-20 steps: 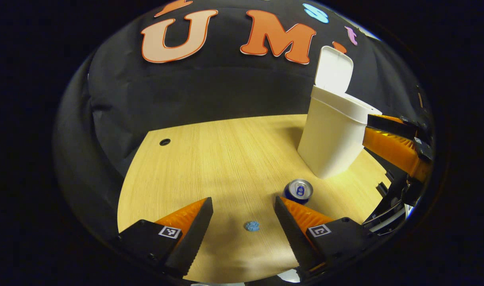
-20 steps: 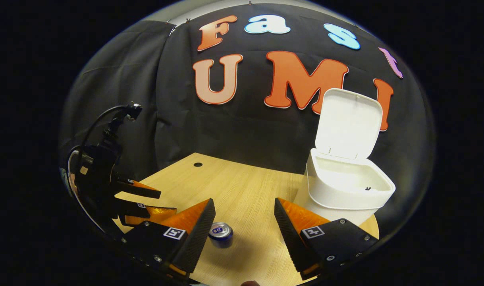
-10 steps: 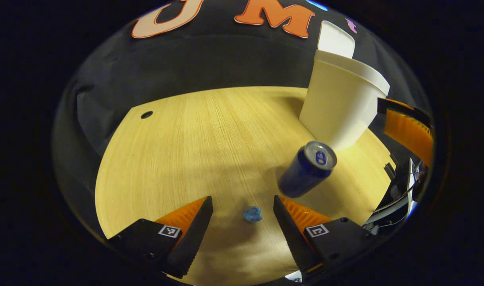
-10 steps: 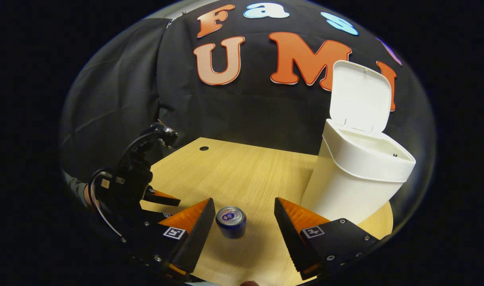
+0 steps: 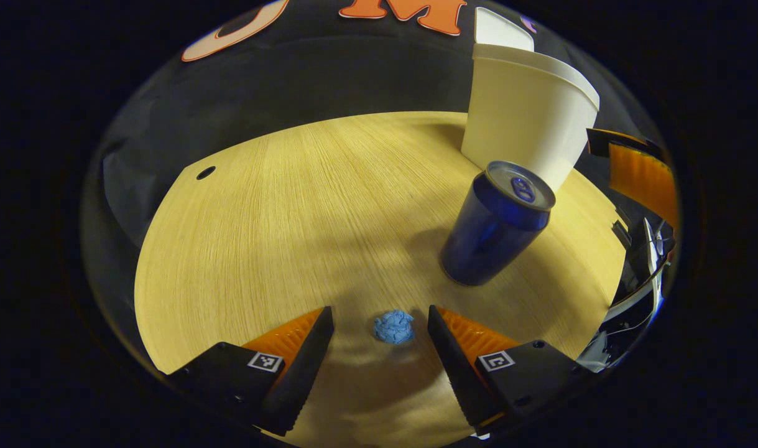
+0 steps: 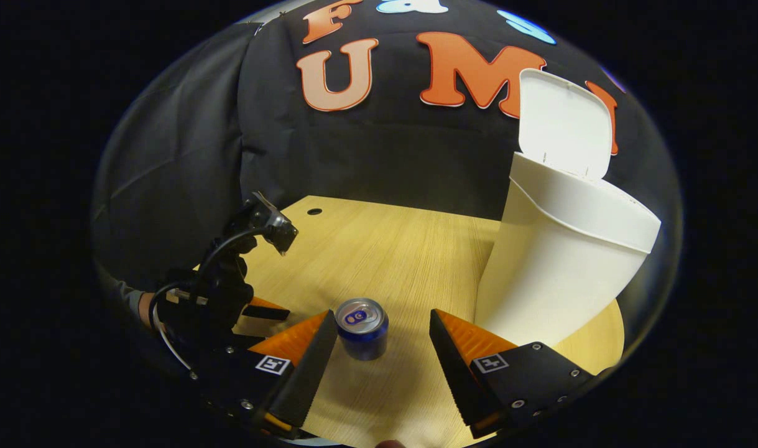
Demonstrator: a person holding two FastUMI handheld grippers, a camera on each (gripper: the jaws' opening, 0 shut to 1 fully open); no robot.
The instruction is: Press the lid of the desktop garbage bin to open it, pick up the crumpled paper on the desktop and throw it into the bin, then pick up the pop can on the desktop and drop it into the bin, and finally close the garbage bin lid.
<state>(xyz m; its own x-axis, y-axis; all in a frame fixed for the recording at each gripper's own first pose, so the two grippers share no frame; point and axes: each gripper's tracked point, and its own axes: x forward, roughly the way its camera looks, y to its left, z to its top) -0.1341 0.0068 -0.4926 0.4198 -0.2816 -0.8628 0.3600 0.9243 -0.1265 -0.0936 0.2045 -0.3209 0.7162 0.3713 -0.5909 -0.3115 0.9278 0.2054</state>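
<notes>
Since 1 s ago the left gripper has dropped low toward the worktop: the crumpled blue paper now looks bigger and sits right btwn its fingers, w/ the fingers apart and not touching it. Right gripper has also come down and fwd; the pop can now lies just ahead of its spread fingers, closer to the left-hand one, no contact seen. Bin lid is up, as before, so the opening step looks done and the paper pickup is the step in hand; the can comes after.

Paper: small irregular wad, no clear long axis, resting on the worktop near the front edge. Can: standing upright, long axis vertical, pull-tab end facing up, near the white garbage bin but apart from it. Bin stands upright toward the worktop's back right, mouth up, lid tilted back toward the wall.

Next likely: left fingers squeeze on the wad; it's small, so a low, centred pinch is needed.
</notes>
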